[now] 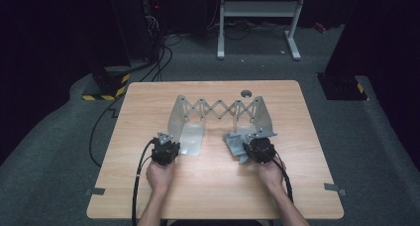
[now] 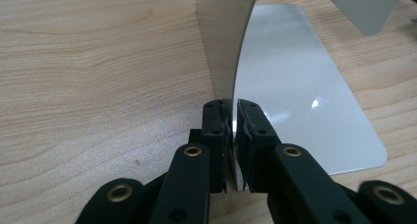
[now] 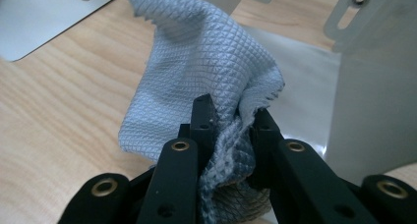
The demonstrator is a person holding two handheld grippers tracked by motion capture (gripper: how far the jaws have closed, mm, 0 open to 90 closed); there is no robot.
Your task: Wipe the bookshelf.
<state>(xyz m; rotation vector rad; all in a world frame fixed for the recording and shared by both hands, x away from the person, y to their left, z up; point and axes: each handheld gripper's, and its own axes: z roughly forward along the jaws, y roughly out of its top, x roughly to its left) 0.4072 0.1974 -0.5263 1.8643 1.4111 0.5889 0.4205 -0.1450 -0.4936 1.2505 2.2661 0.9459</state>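
A metal rack (image 1: 218, 108) stands in the middle of the table, two upright end plates joined by a scissor lattice, each with a flat base plate. My left gripper (image 1: 165, 147) is shut on the near edge of the rack's left end plate (image 2: 223, 42); its jaws pinch the thin sheet where it meets the shiny base plate (image 2: 305, 86). My right gripper (image 1: 258, 147) is shut on a bunched grey-blue textured cloth (image 3: 206, 62), held by the rack's right end plate (image 3: 378, 101). The cloth (image 1: 233, 142) drapes toward the table.
The wooden table (image 1: 208, 186) has free room in front of both hands. A small round grey fitting (image 1: 246, 93) sits near the table's far edge. Beyond the table lie cables (image 1: 158, 62) and a white frame stand (image 1: 257, 18) on the floor.
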